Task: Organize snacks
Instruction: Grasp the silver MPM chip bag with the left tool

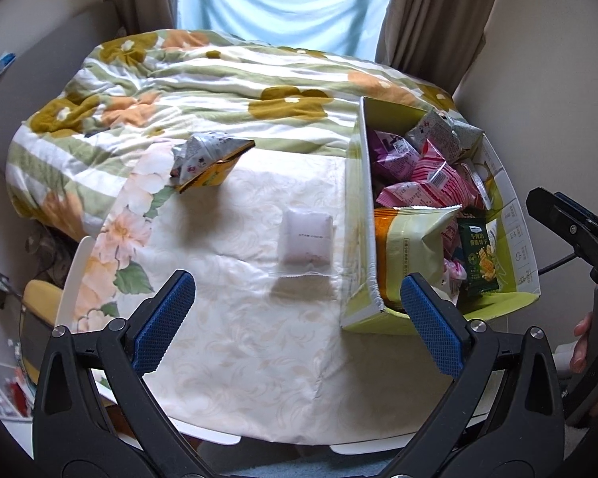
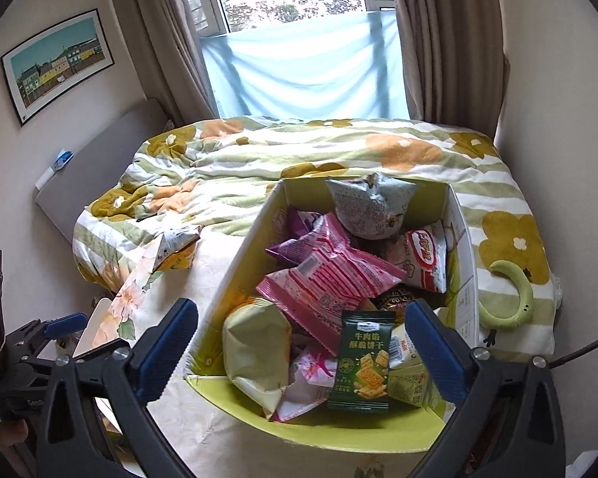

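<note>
Flanking box rim [image 2: 235, 275], spread right gripper [image 2: 299, 342]

Inside the cardboard box [image 2: 464, 255], the lower snack packets lie buried under the pink striped packet [image 2: 331, 279] and the dark green cracker packet [image 2: 360, 362], so their kinds cannot be told. The grey packet [image 1: 203, 155] hides most of the yellow packet [image 1: 215, 173] beneath it. Print on the white pouch [image 1: 307, 239] is too small to read. The tabletop's [image 1: 235, 342] near edge is cut off behind the jaws.
</note>
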{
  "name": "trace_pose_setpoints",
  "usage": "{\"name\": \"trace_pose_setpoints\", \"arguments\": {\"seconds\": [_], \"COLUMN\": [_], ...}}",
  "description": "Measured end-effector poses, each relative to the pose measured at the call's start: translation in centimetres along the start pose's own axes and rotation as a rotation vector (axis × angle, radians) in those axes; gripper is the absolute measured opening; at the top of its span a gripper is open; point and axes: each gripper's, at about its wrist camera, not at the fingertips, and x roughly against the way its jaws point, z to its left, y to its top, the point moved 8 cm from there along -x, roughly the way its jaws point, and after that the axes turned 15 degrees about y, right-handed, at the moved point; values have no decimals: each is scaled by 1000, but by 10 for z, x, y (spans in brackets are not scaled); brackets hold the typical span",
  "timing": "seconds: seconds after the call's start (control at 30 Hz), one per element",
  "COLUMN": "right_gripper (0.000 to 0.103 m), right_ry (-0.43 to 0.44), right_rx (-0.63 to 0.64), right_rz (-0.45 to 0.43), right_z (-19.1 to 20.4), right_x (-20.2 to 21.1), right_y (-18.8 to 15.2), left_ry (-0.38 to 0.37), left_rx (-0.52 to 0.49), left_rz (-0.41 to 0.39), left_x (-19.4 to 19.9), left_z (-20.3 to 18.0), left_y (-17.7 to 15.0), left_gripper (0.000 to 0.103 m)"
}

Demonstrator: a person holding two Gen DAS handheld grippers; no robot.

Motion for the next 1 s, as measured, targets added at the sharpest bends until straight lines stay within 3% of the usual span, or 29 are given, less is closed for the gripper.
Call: {"name": "trace_pose_setpoints", "arguments": {"seconds": [0.23,0.63,0.8,1.0], "right_gripper": [103,103,103,103], "right_ry": [5,-127,-230,-328], "right_rx": [21,-21,-18,-77], "right_rz": [-20,-26,-10,35], "right_z": [51,121,135,129], "right_x": [-18,-96,-136,-182], "right_y": [9,9,5,-12], "left_ry": [-1,-82,-142,-233], "left_rx": [27,-77,-167,-331], "left_rz": [-21,-8,7,68], "left_x": [-7,-65,-103,-156], "left_z": [56,141,147,113], "left_y": [14,82,116,136], "left_gripper": [102,102,102,102]}}
